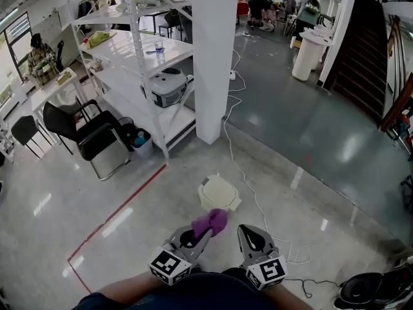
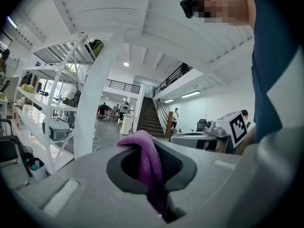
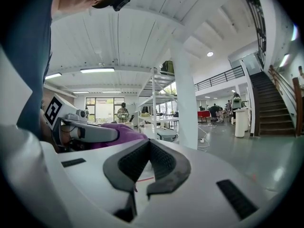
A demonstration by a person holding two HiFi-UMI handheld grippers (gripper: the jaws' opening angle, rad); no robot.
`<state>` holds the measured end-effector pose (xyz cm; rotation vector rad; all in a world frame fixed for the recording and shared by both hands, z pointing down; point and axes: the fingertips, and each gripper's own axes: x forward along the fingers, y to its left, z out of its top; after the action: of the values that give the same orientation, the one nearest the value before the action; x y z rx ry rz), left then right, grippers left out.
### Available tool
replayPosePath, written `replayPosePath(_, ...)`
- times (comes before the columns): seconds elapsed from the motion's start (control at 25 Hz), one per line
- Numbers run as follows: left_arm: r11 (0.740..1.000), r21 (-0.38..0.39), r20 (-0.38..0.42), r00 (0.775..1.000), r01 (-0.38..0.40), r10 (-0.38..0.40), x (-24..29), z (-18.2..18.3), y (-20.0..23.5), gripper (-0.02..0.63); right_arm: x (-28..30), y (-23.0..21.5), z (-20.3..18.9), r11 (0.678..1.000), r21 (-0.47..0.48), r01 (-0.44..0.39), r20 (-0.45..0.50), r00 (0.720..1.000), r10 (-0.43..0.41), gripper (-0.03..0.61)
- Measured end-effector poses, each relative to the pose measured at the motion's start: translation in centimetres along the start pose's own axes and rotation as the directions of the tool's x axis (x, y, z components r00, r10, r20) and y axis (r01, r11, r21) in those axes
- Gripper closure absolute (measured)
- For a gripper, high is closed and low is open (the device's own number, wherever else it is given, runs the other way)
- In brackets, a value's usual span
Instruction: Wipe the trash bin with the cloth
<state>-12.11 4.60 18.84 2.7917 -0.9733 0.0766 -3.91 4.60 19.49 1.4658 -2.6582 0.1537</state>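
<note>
Head view gives me the layout. The bin (image 1: 218, 192) sits on the floor (image 1: 310, 147), lid on, just ahead of both grippers and near the foot of the white pillar (image 1: 216, 57). It's the only view where I can make out the bin. The left gripper (image 1: 197, 236) has the purple cloth (image 1: 211, 222) bunched at its tip. From up here the cloth meets the bin's near edge, but I can't tell if they actually touch. The right gripper (image 1: 251, 234) is just beside the left one. There's a red tape line (image 1: 126, 202) on the floor to the left, a white cable (image 1: 248, 179) running past the bin on its right, and a rack (image 1: 151, 50) with a black chair (image 1: 90, 134) further back.

The left gripper view settles the grip: the jaws are clamped on the cloth, which folds over the top and hangs down between the pads. It also catches the right gripper's marker cube (image 2: 237, 127) off to the right, and the stairs (image 2: 149, 118) behind.

In the right gripper view the jaw tips are pressed together with nothing between them. To its left I get the left gripper side-on, with the cloth bulging out behind it.
</note>
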Motion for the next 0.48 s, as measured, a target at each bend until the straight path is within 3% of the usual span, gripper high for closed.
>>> replayPosePath(0.16,1.000,0.007,-0.015,1.000,-0.013,0.013,2.7,-0.4,1.0,0.589,1.3,-2.1,-0.4,1.000,0.005,-0.031,0.001,1.000,0.031,0.572)
replayPosePath(0.48,0.994,-0.010,-0.011,0.994,-0.110,0.110,7.9,0.1,1.0,0.589,1.6,-7.5,-0.2,0.994,-0.005,-0.112,0.014,0.994,0.112,0.572)
